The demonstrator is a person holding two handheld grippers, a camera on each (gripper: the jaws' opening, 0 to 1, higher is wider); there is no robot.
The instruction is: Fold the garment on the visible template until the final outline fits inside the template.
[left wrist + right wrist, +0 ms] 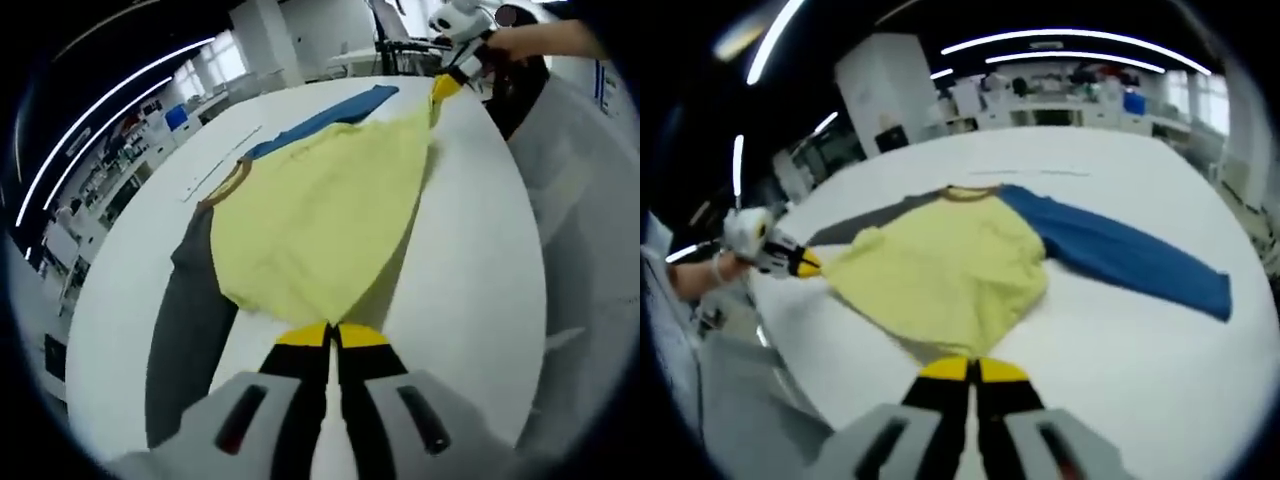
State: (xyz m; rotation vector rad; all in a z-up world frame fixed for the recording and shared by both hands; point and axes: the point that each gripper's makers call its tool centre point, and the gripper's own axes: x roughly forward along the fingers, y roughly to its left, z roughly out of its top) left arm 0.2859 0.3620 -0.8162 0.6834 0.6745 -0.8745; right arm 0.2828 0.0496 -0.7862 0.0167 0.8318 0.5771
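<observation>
A yellow long-sleeved cloth shirt (950,270) with one grey sleeve (185,320) and one blue sleeve (1130,255) lies on the white worktop (1110,370), sleeves spread sideways, collar pointing away from both tongs. Left tongs (331,335) and right tongs (971,368) each pinch the shirt's hem closed.

One garment (960,270) — yellow body, one blue sleeve (1120,255), one grey sleeve (185,320) — lies beyond the fingertips. Two grippers — the left gripper (332,335) and the right gripper (972,370) — each with two yellow-tipped fingers. One white table (1120,390).

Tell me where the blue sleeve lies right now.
In the right gripper view, the blue sleeve stretches rightward from the yellow body across the white table, opposite the grey sleeve.
</observation>
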